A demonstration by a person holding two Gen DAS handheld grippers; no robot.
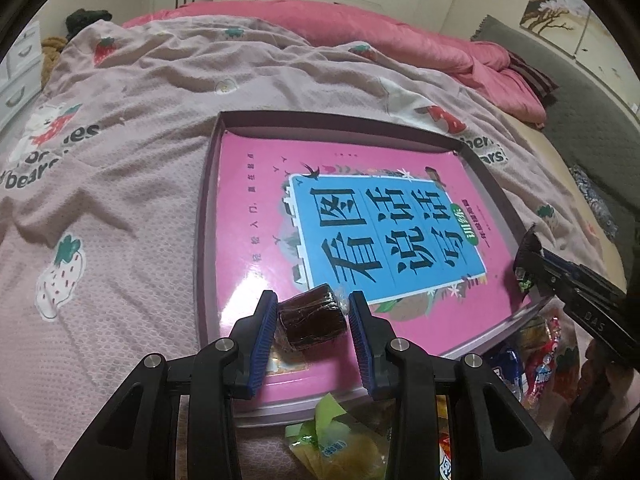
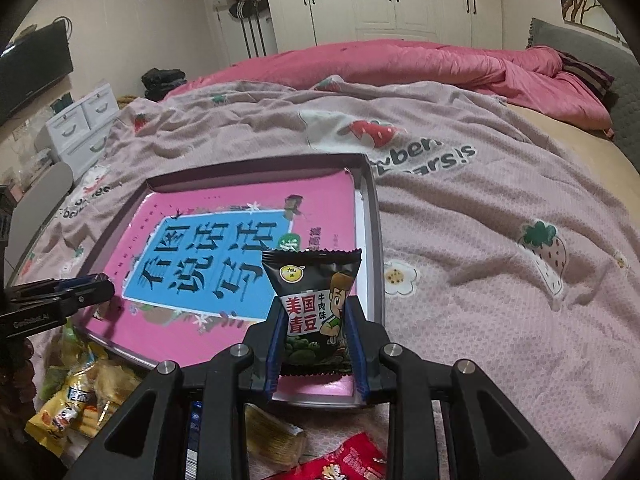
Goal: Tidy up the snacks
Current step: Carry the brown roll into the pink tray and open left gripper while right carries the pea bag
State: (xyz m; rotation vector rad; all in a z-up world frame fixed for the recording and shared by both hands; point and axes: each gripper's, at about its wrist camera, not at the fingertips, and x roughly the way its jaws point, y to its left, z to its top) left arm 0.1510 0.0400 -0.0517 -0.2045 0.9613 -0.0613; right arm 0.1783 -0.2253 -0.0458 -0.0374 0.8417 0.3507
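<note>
A shallow box lies on the bed with a pink book inside it; it also shows in the right wrist view. My left gripper is shut on a dark brown wrapped snack, held over the box's near edge. My right gripper is shut on a black packet of green peas, held upright over the box's near right corner. The right gripper also shows at the right of the left wrist view. The left gripper shows at the left of the right wrist view.
Loose snack packets lie on the bedspread in front of the box: a green-yellow one, red and blue ones, yellow ones and a red one. A pink quilt is bunched at the far side. White drawers stand left.
</note>
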